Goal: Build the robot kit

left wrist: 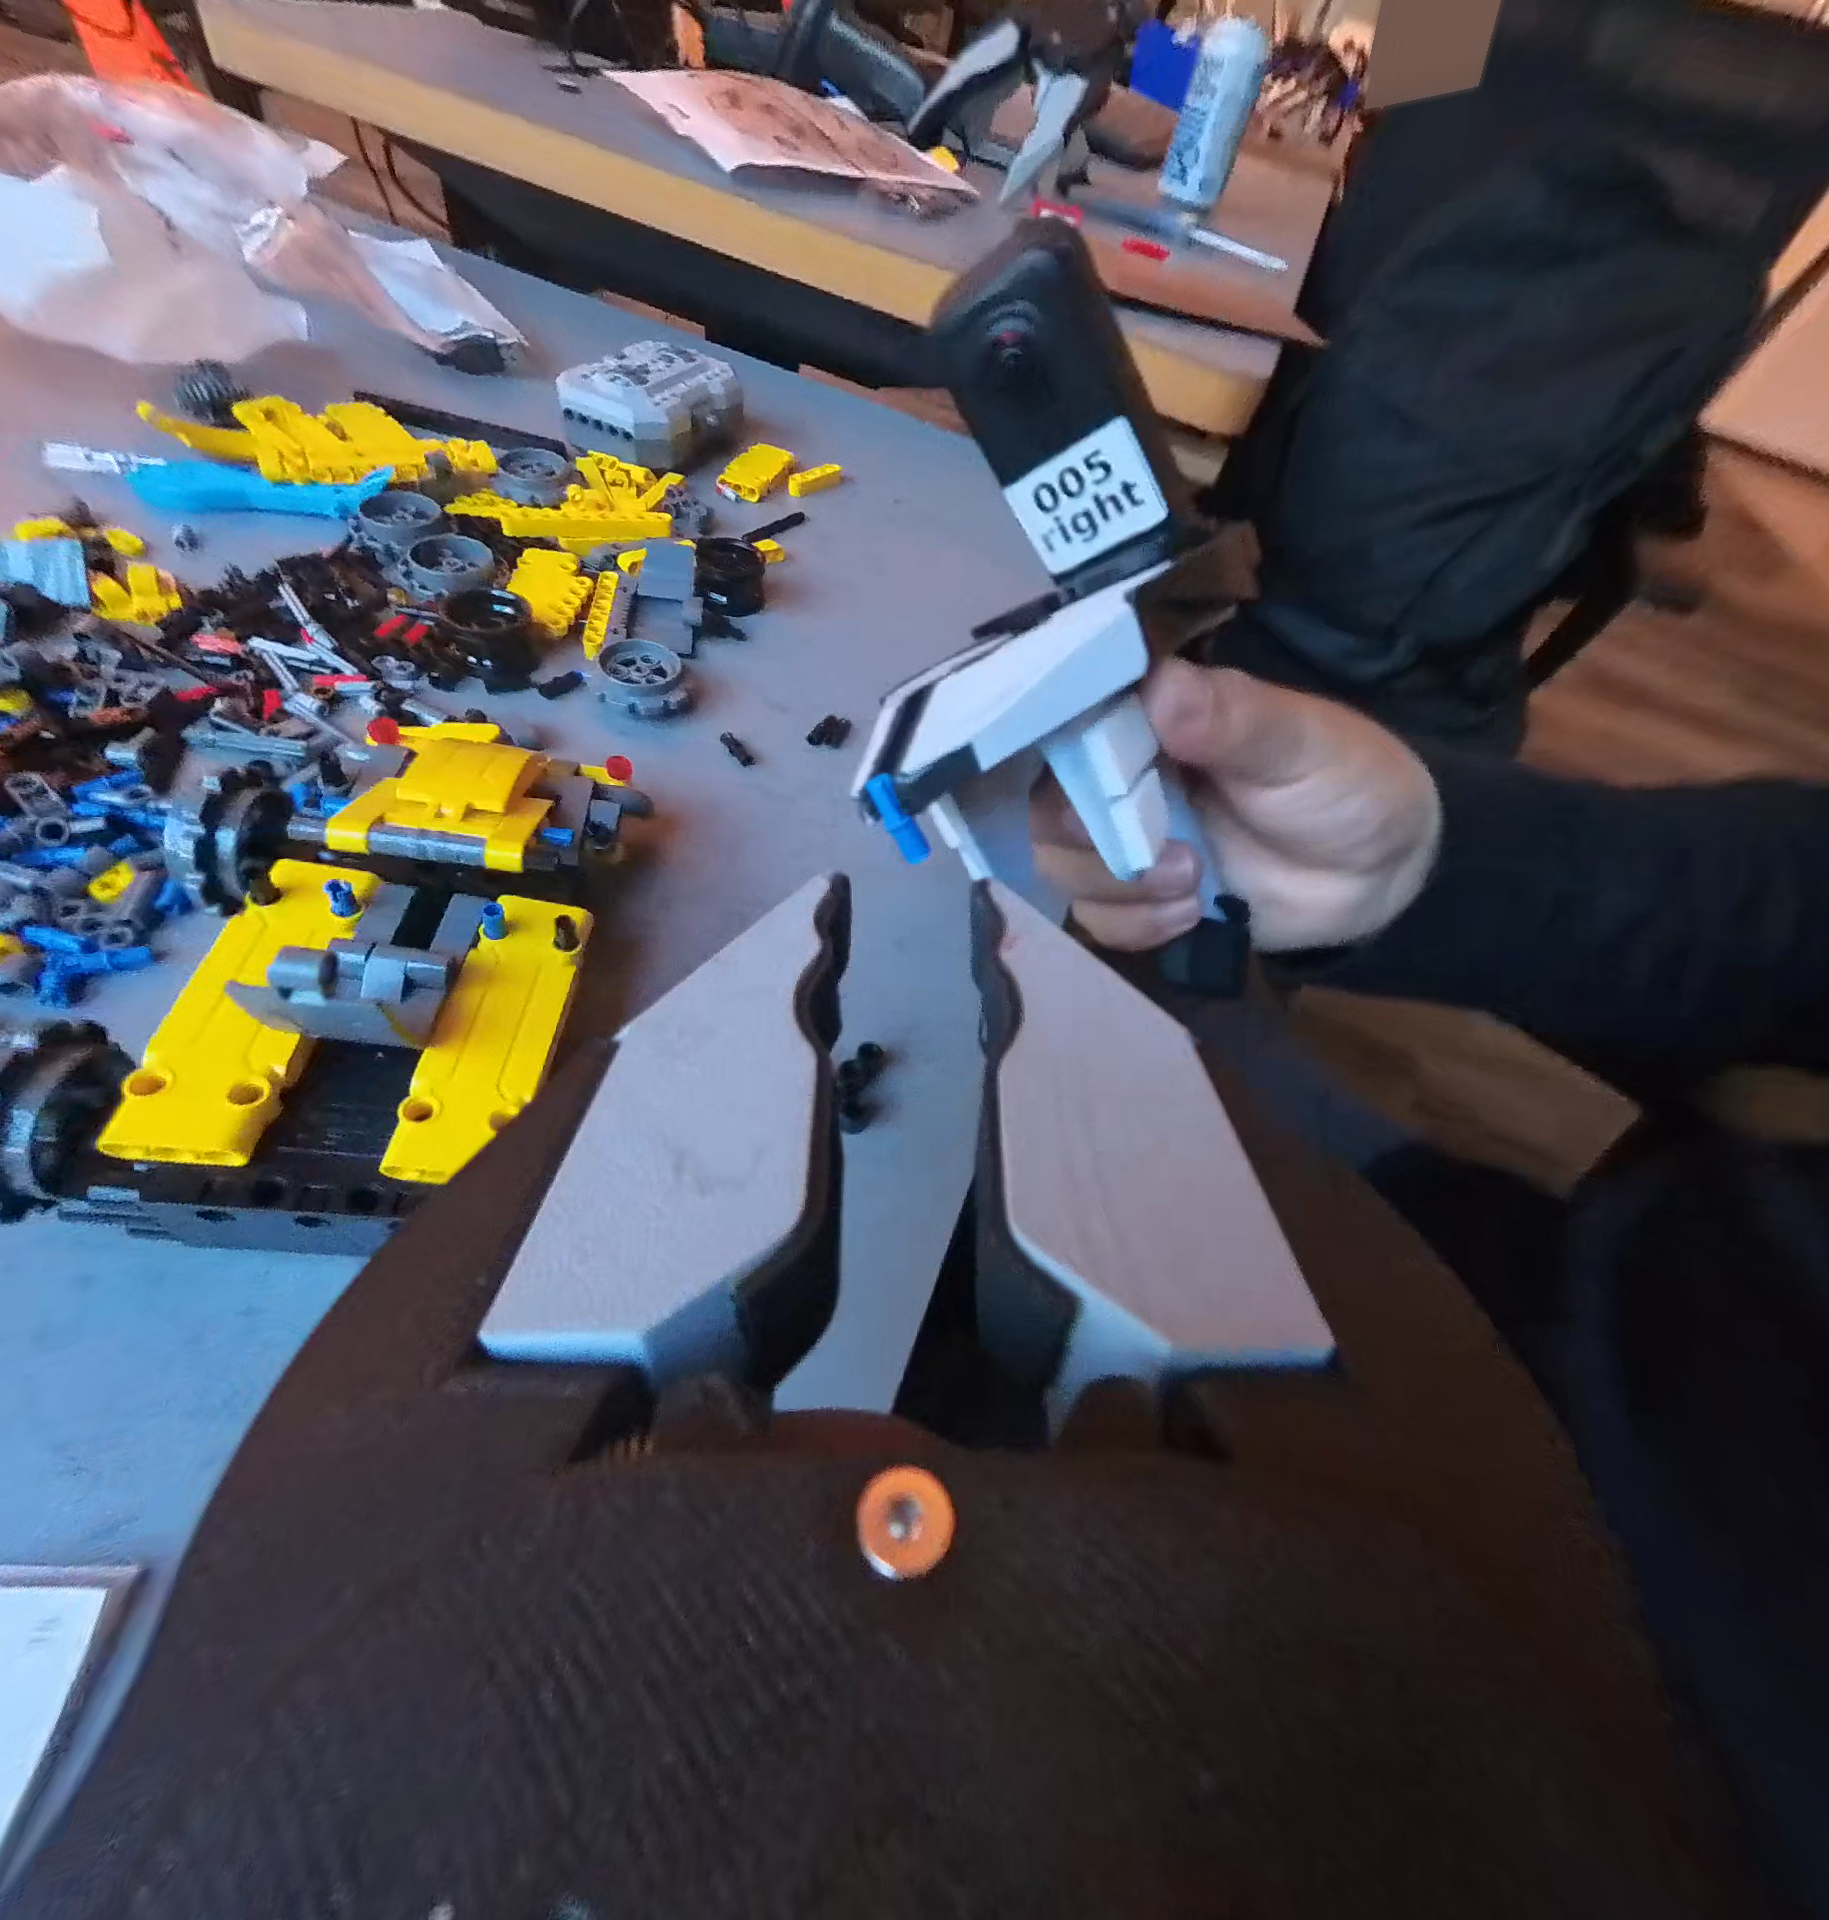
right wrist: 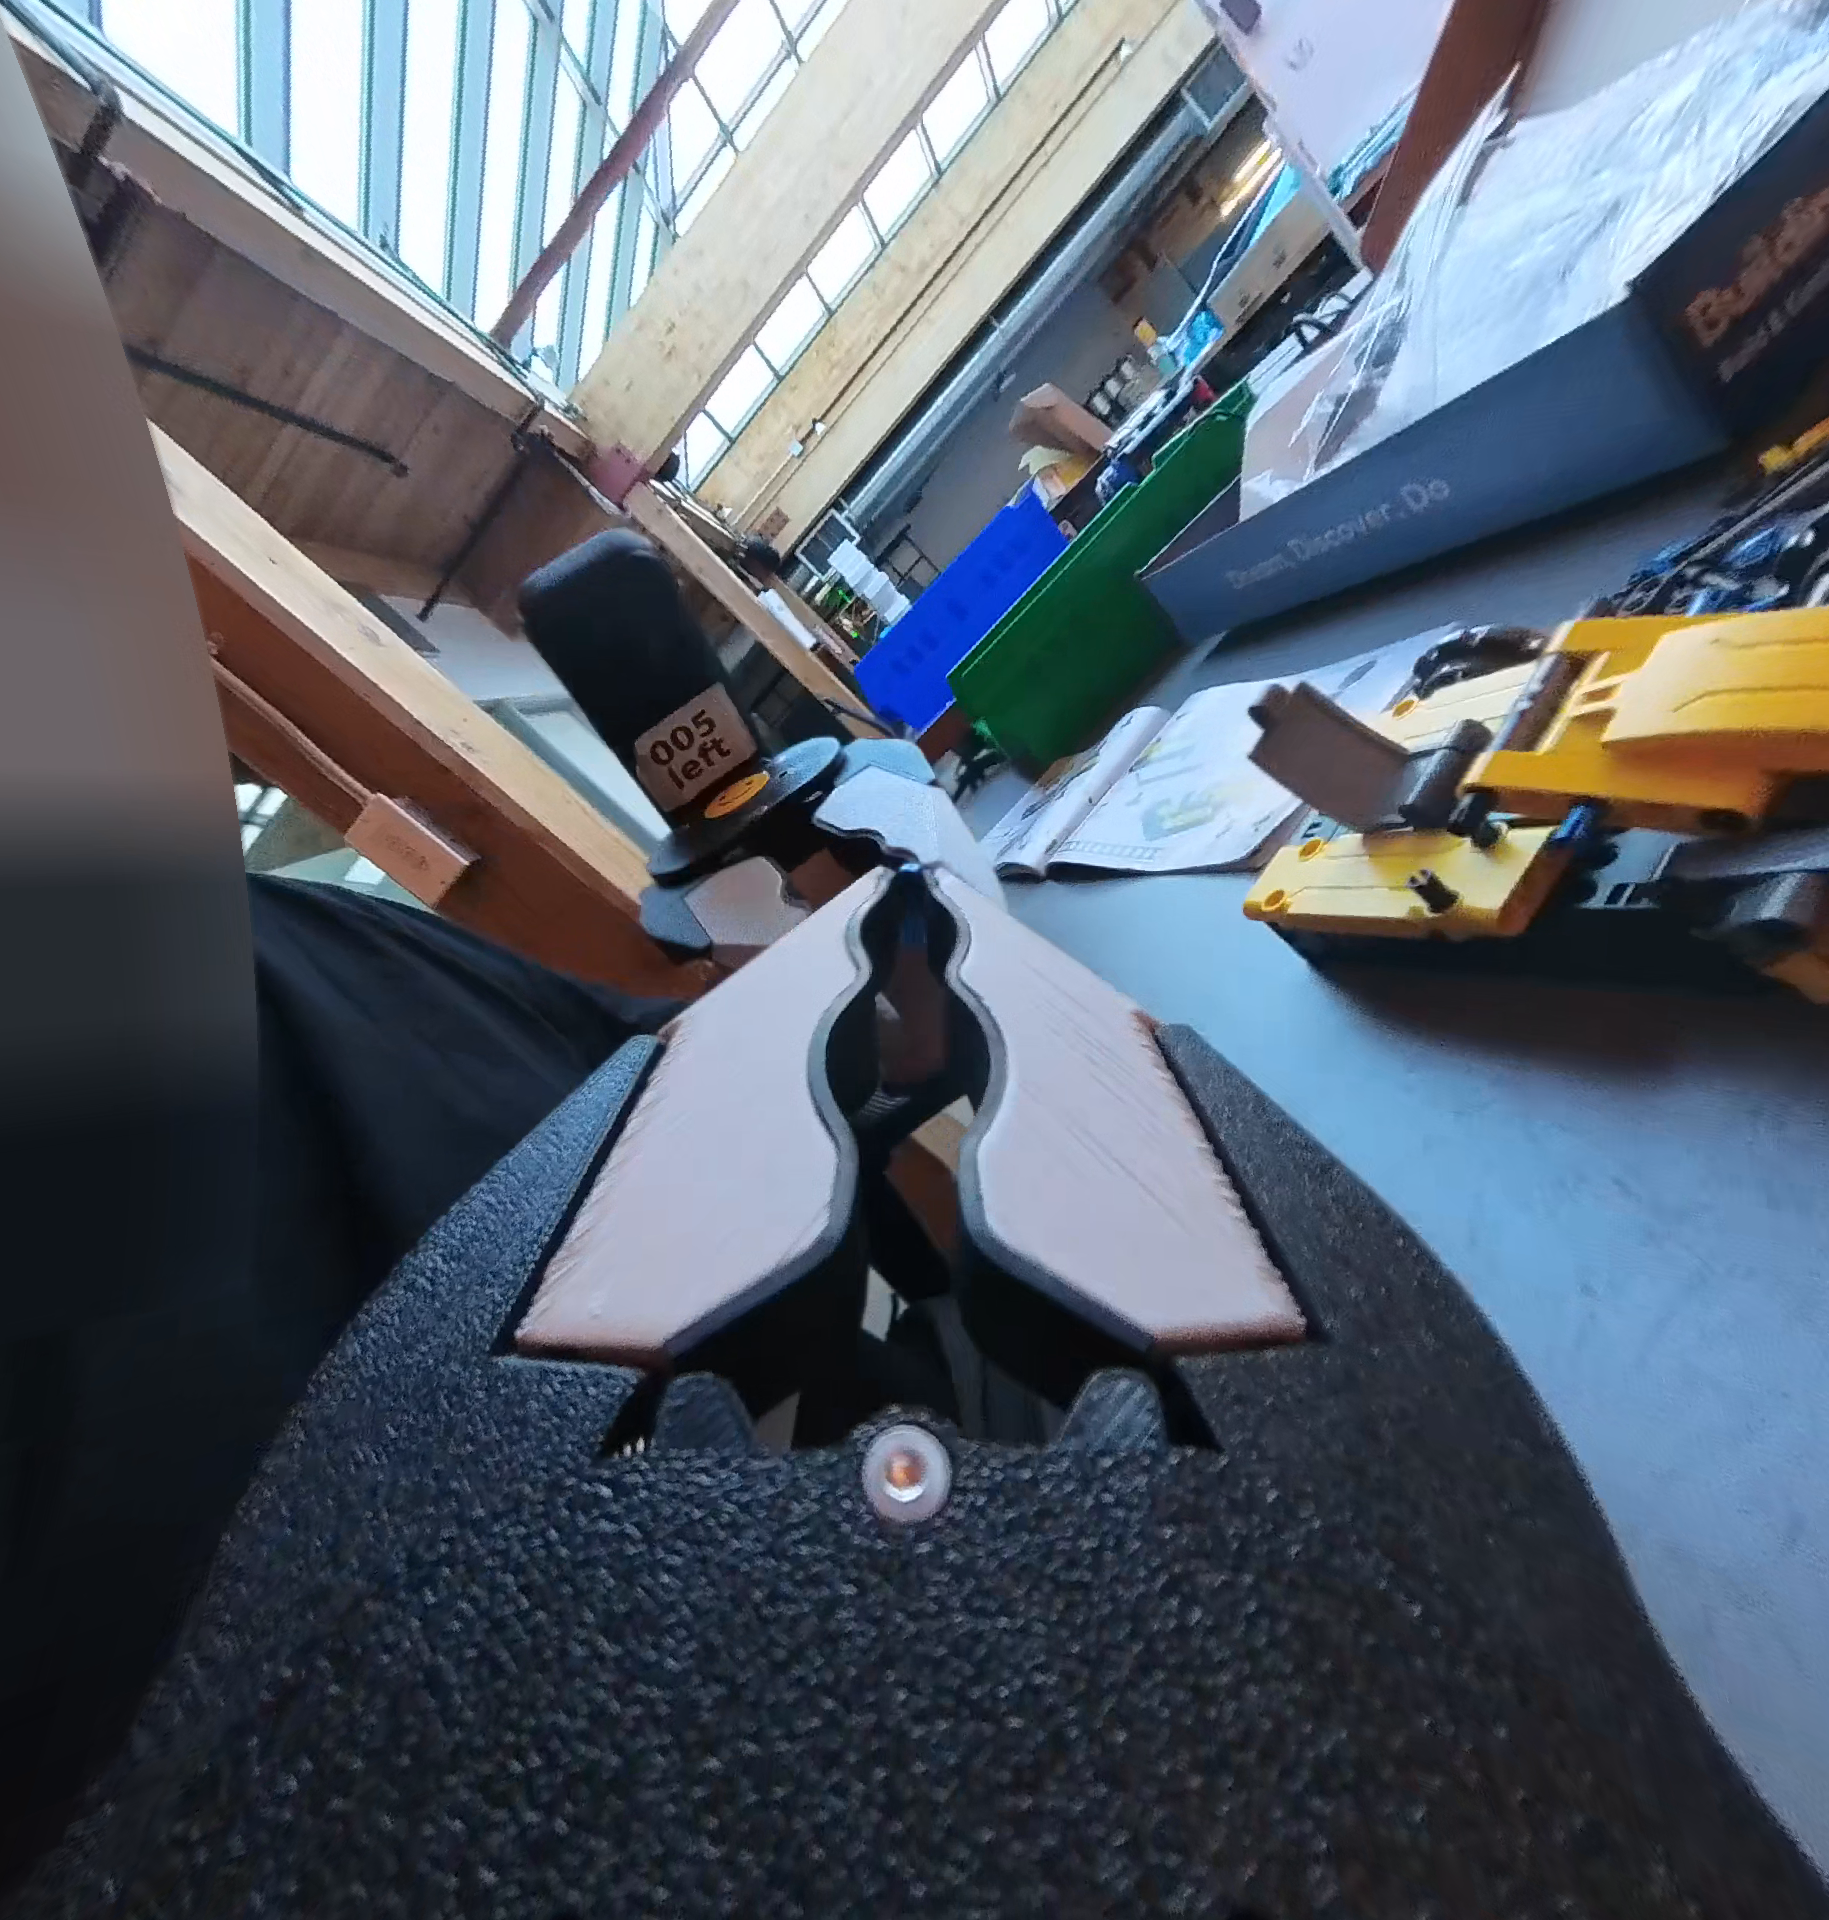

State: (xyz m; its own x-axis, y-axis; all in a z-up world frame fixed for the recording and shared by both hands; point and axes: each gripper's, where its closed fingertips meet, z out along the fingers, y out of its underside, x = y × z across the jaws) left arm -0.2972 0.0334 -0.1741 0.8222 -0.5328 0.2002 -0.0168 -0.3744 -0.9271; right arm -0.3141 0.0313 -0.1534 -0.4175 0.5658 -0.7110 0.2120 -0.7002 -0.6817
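The left wrist view looks steeply down past its own fingers onto the grey tabletop (left wrist: 868, 582), close above it. The right wrist view sits low, almost level with that tabletop (right wrist: 1409, 1195), tilted, facing along it toward the roof windows. Both views share the yellow-and-black brick-built vehicle chassis (left wrist: 297, 1049) (right wrist: 1533, 842), and each shows the other gripper.

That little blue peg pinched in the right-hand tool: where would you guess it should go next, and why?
Probably a short move down and left toward the yellow model. The right gripper is shut on the blue peg and held above the grey table, apart from everything. The model's top already carries similar blue pegs standing in holes. The left gripper is open and empty.
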